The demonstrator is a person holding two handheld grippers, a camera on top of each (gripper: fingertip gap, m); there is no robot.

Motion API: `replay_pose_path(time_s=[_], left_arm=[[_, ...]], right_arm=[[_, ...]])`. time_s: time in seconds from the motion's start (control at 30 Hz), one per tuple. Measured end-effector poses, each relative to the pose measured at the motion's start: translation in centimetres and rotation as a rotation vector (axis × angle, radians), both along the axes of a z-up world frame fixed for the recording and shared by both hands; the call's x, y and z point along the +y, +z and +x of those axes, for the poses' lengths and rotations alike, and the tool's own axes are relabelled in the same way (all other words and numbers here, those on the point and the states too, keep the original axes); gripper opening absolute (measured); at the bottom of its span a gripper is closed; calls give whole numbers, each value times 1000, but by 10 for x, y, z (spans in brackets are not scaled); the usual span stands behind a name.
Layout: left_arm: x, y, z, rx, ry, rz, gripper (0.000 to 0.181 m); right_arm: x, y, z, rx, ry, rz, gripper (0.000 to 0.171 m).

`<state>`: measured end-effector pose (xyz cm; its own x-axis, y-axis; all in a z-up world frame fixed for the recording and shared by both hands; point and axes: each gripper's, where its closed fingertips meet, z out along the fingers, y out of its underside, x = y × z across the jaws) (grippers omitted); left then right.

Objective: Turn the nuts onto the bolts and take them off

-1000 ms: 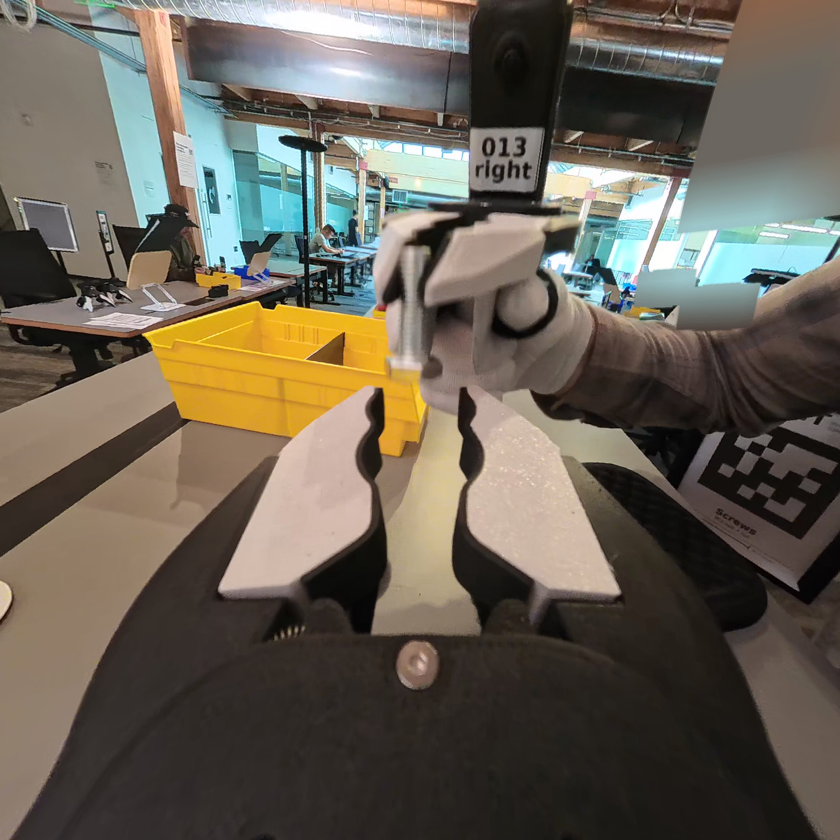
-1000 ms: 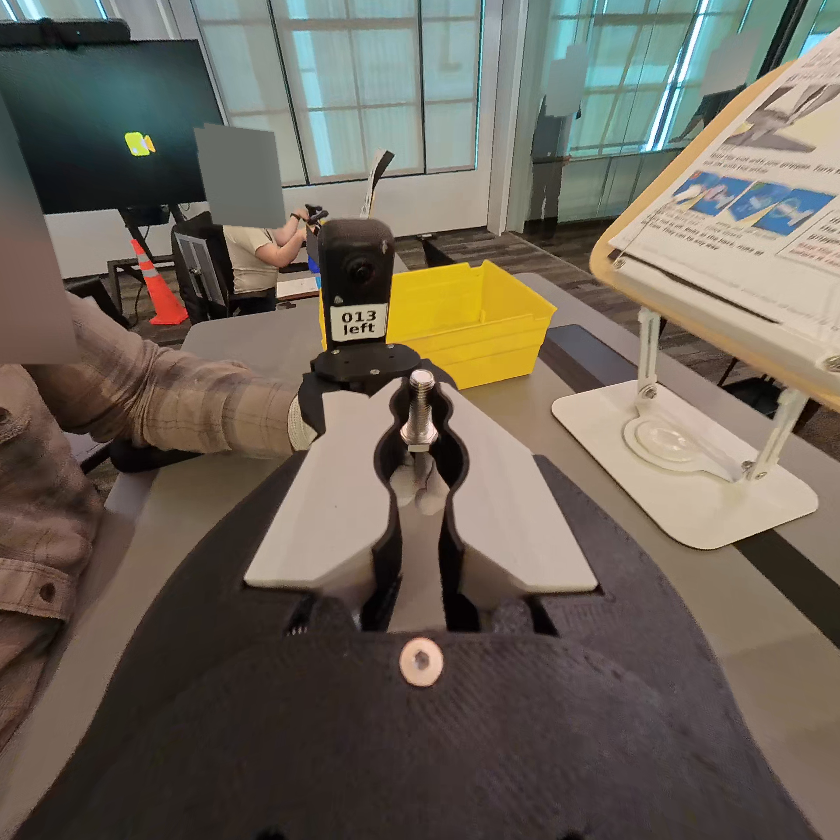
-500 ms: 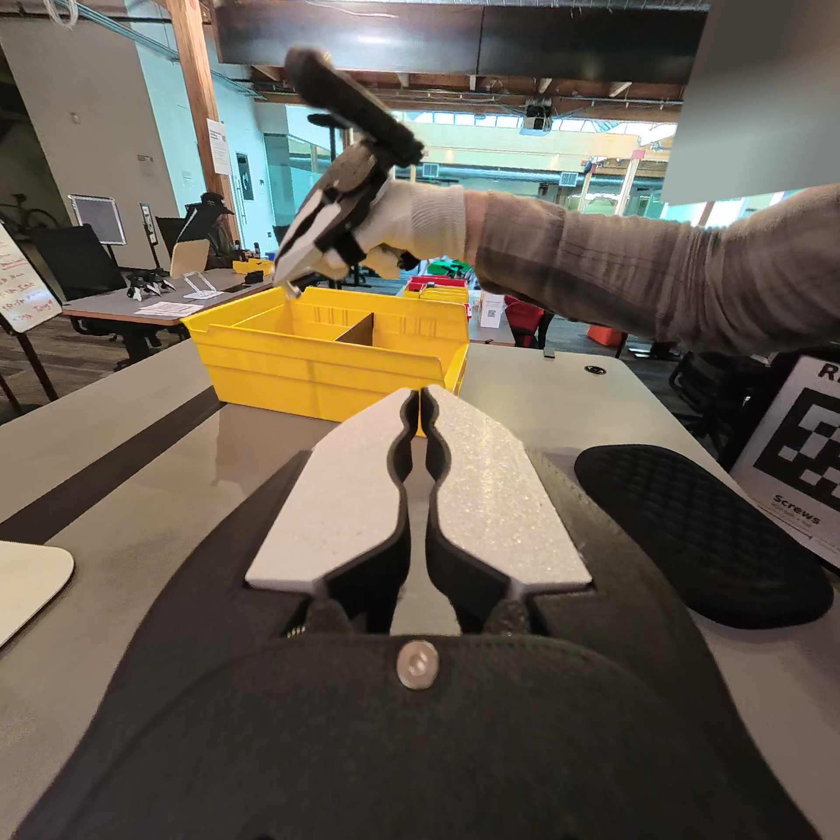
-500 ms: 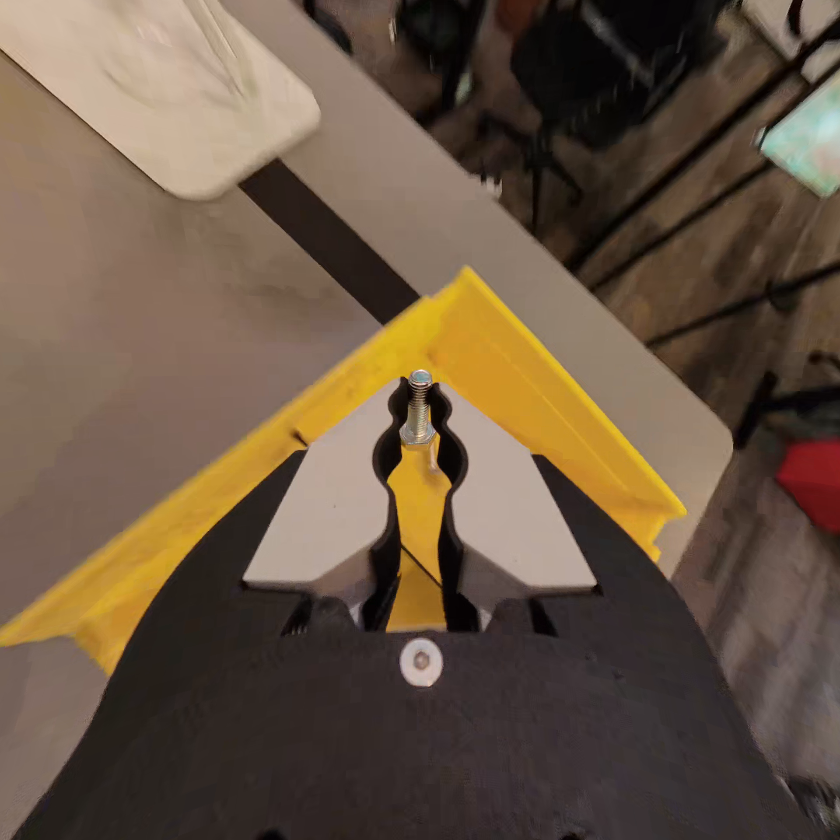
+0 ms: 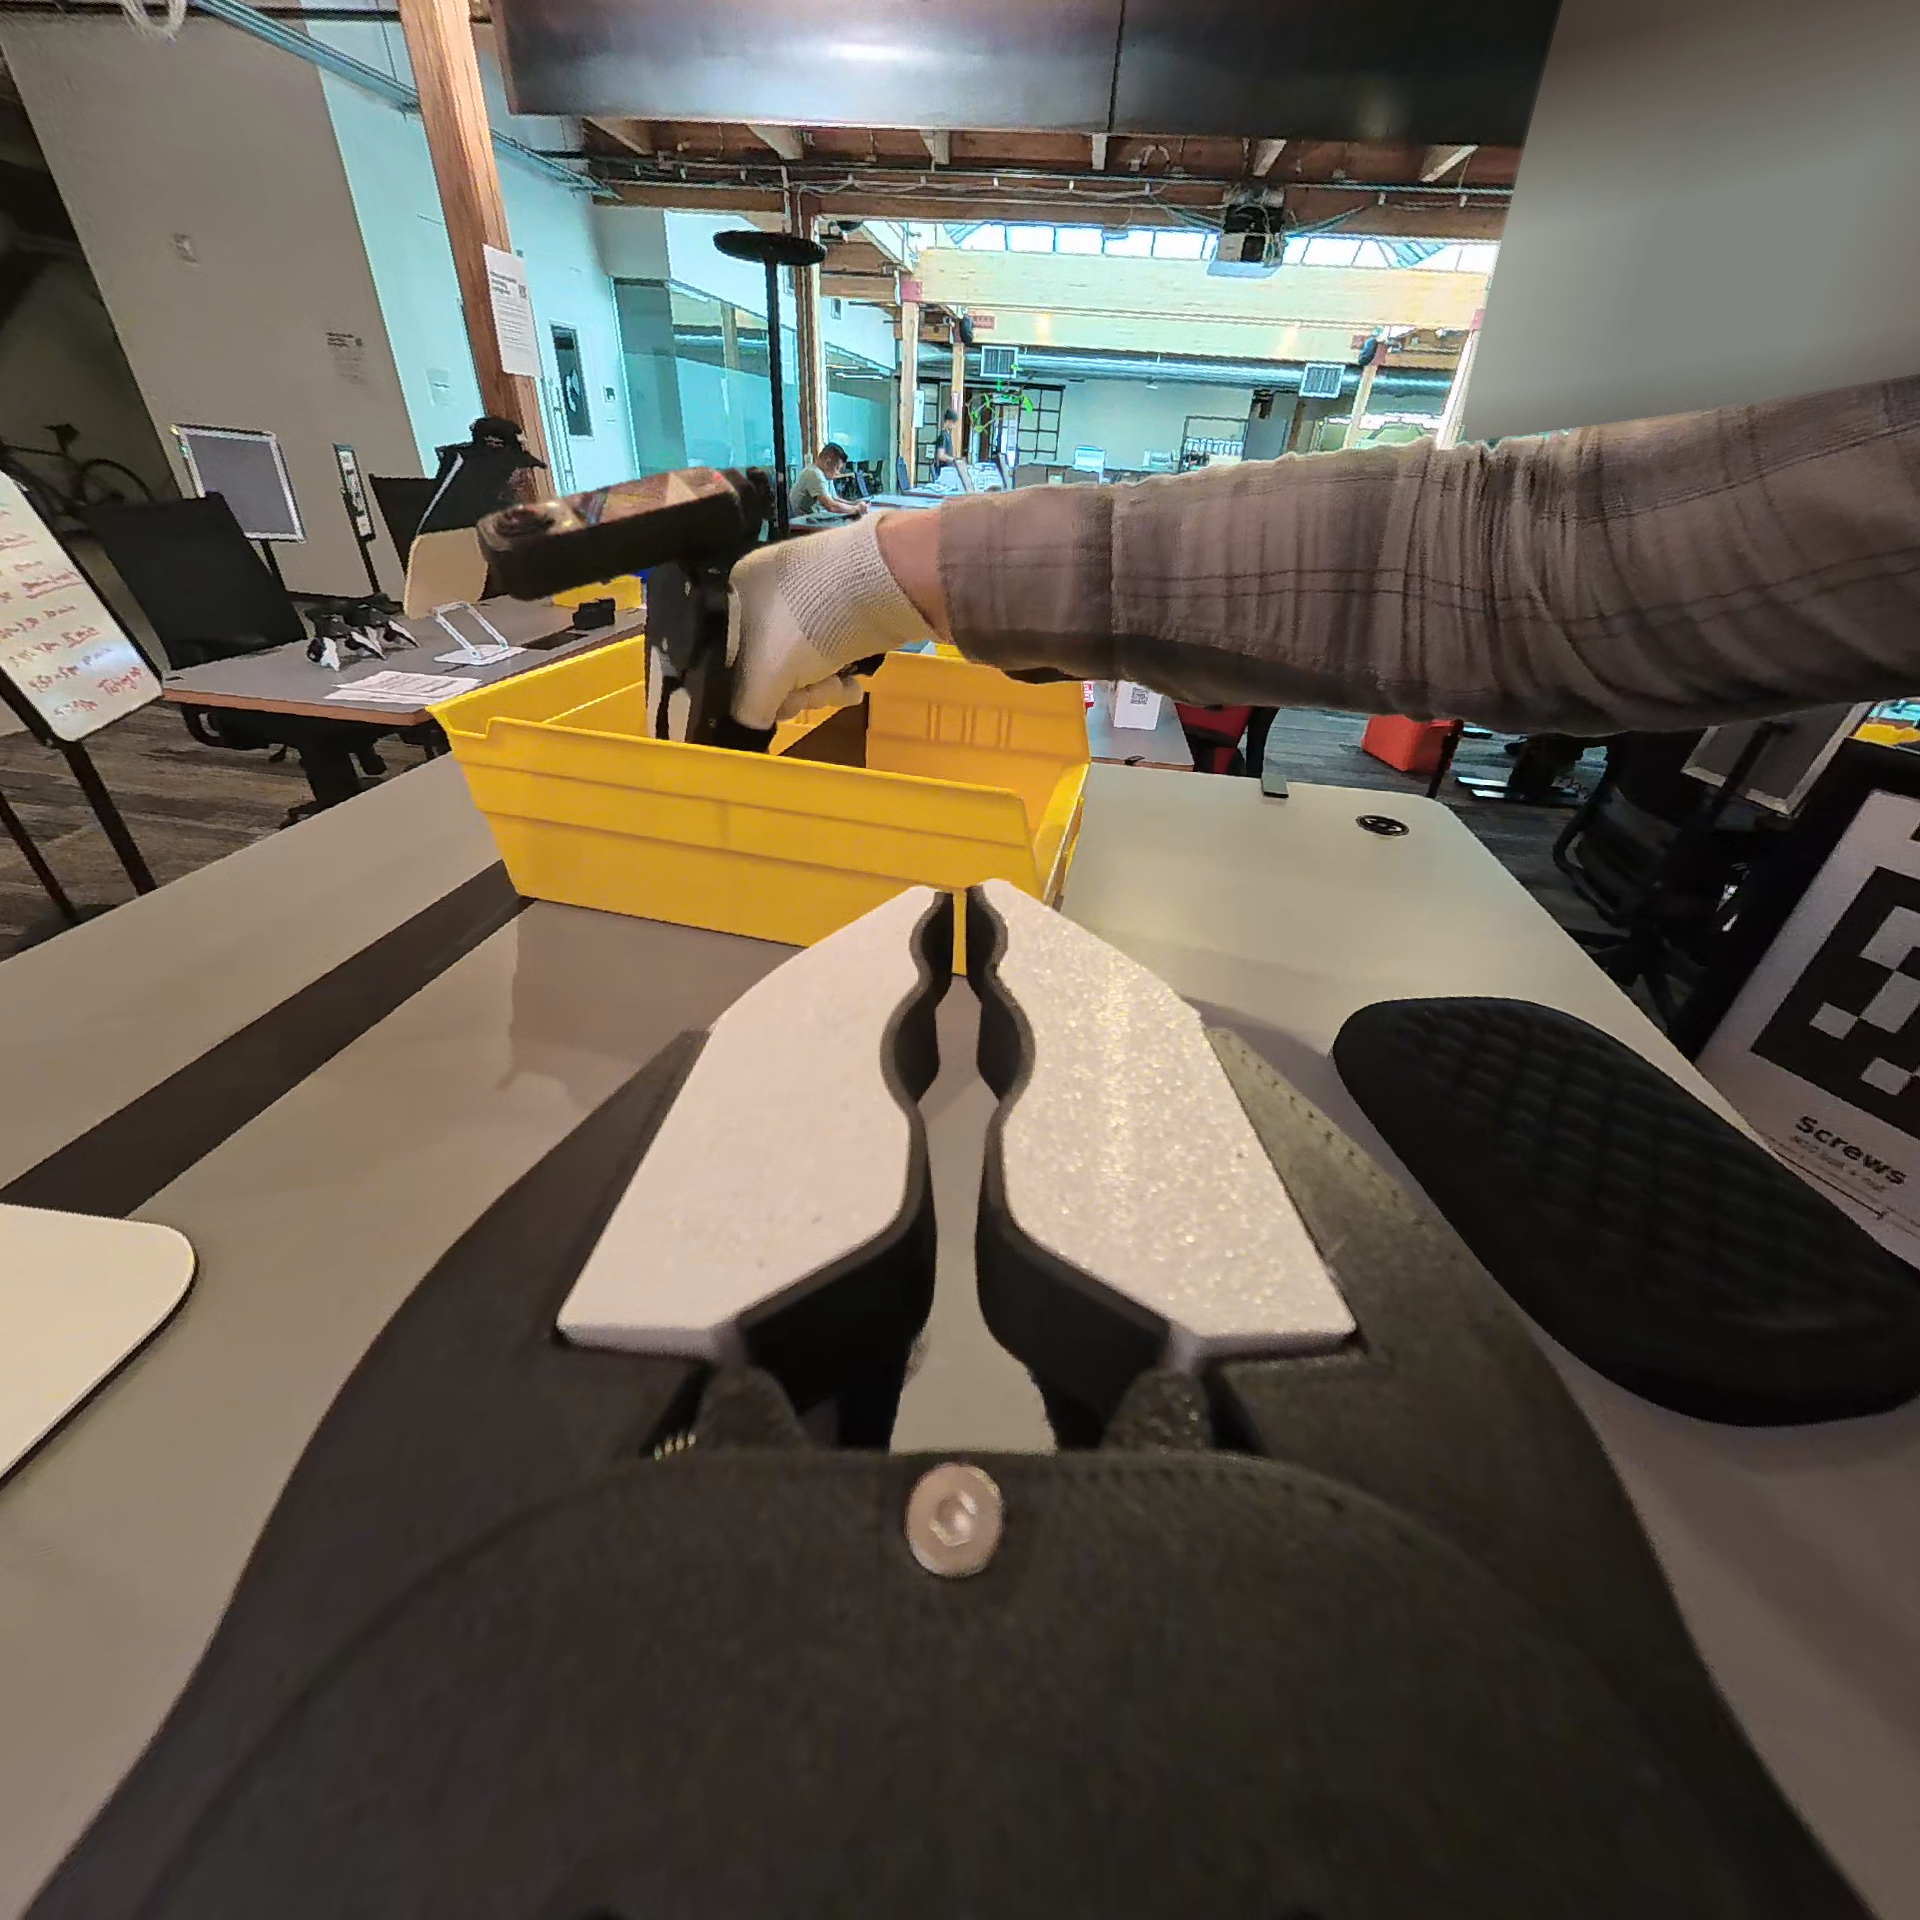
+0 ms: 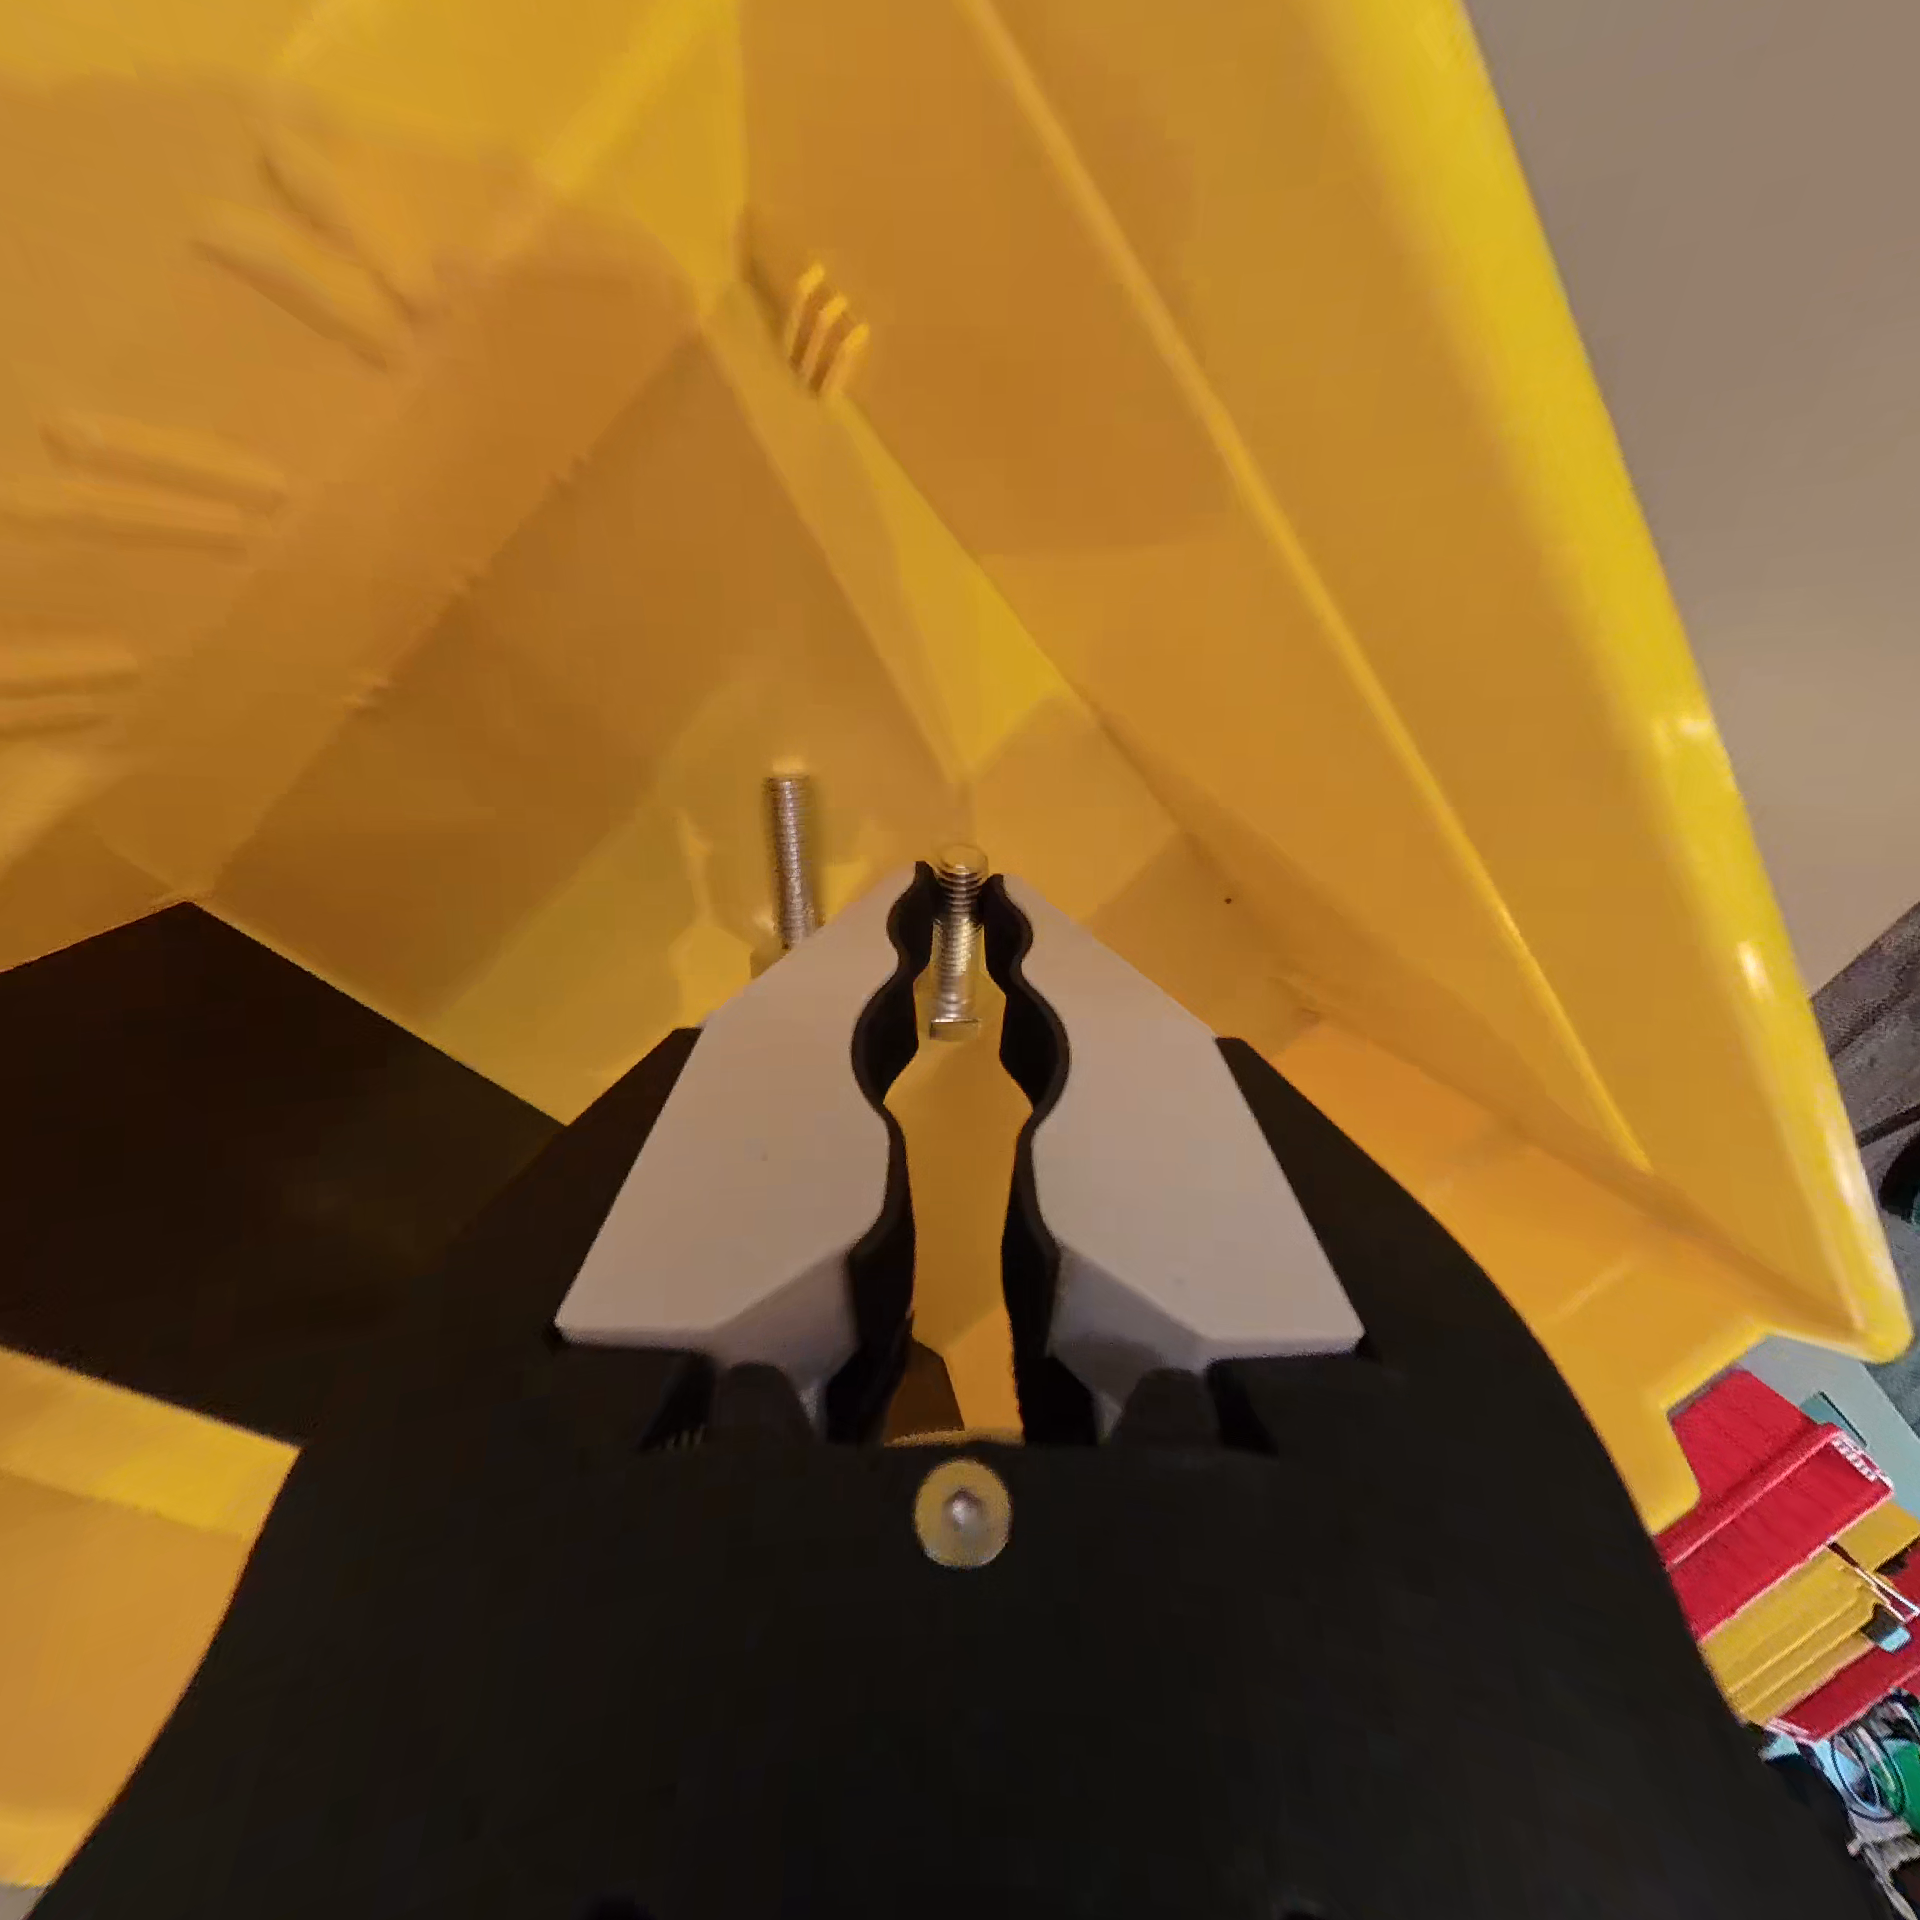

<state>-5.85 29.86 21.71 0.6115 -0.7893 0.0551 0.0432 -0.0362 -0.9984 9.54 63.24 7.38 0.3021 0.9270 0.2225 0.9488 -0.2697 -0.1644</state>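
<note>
Bolt [image 6: 954, 951], with no nut visible, being gripped threads-forward by the right tool [image 6: 958, 883] inside the yellow bin [image 5: 769, 821], apparently for drop-off beside another bolt [image 6: 792, 857], while the narrowed, empty left tool [image 5: 962, 914] is waiting over the near tabletop [image 5: 312, 1039].

Black mesh pad [image 5: 1621, 1195] on grey table [image 5: 1299, 883], beside coded placard [image 5: 1870, 1049]; white stand base [image 5: 73, 1320] at left edge.

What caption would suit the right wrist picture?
Right claw holding a bolt inside the yellow bin, beside another bolt.
</note>
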Motion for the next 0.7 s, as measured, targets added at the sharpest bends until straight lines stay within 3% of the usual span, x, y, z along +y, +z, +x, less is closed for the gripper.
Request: replay_pose_path(time_s=[0.17, 0.3, 0.47, 0.7], left_arm=[[0, 0, -1, -8, 1, -1, 3], [0, 1, 0, -9, 2, 1, 4], [2, 2, 0, -21, 14, 1, 3], [2, 4, -1, -22, 26, 4, 3]], right_arm=[[-1, 5, -3, 14, 0, 7, 16], [-7, 49, -11, 90, 10, 74, 19], [-51, 169, -59, 376, 111, 262, 14], [-199, 343, -160, 1004, 396, 443, 11]])
